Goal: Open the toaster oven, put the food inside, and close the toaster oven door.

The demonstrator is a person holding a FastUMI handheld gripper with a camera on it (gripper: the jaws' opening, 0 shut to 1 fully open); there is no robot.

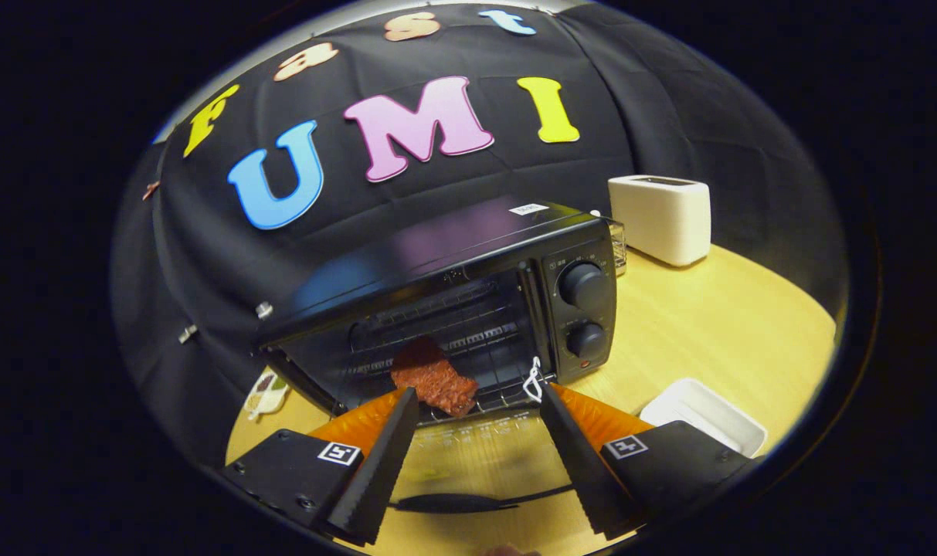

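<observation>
Just ahead of the tongs [477, 401], held wide apart and empty, the food [435, 380] is seen on the rack inside the open toaster oven [453, 309]; closing the lowered door [468, 455] is judged next.

Food [434, 378] in toaster oven [468, 301] (door [468, 463] down); toaster [660, 216] behind-right; tray [704, 413] right of oven.

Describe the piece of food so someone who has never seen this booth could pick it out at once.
Start at the black toaster oven on the wooden table, its door folded down flat. On the wire rack inside lies the food, just beyond the open tongs. It is a flat, reddish-brown, rough-textured slab, the only reddish thing among dark metal.
</observation>
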